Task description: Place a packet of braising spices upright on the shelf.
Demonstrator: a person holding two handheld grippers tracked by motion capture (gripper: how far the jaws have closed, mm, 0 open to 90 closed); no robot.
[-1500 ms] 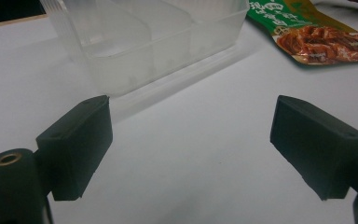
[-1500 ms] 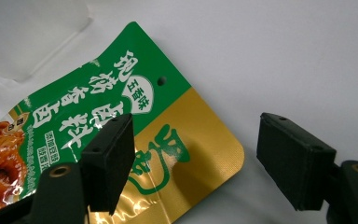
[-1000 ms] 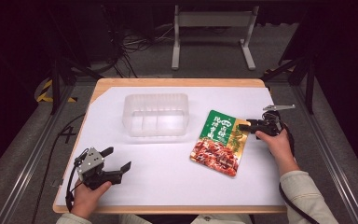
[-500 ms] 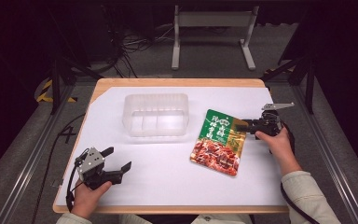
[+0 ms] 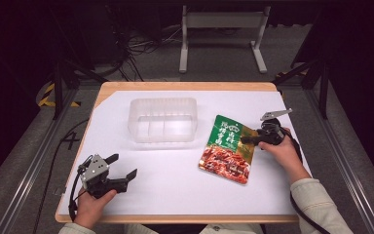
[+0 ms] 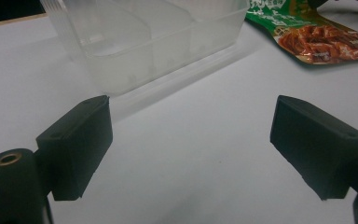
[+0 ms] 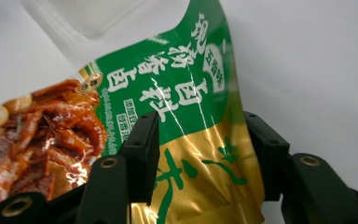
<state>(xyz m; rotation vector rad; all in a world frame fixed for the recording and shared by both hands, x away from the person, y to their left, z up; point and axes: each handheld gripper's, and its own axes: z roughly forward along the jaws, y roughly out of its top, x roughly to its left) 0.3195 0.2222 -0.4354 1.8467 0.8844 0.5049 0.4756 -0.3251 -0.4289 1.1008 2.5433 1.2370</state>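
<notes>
A green and red food packet (image 5: 226, 148) lies flat on the white sheet, right of centre. My right gripper (image 5: 246, 140) reaches in from the right over its right edge. In the right gripper view the packet (image 7: 186, 84) rises between the jaws of that gripper (image 7: 200, 140). They have just been closing but still stand apart, one on each side of its gold end. My left gripper (image 5: 122, 165) rests open at the front left with nothing between its fingers. In the left gripper view, bare sheet lies in front of it (image 6: 191, 135).
A clear plastic tray (image 5: 163, 101) with dividers stands at the middle back, just left of the packet; it also shows as the tray (image 6: 144, 46) ahead of the left jaws. The wooden table edge (image 5: 175, 218) runs along the front. Metal frames and cables lie on the floor behind.
My right gripper has slid left onto the packet's right edge and its jaws have narrowed. The left gripper has stayed where it was.
</notes>
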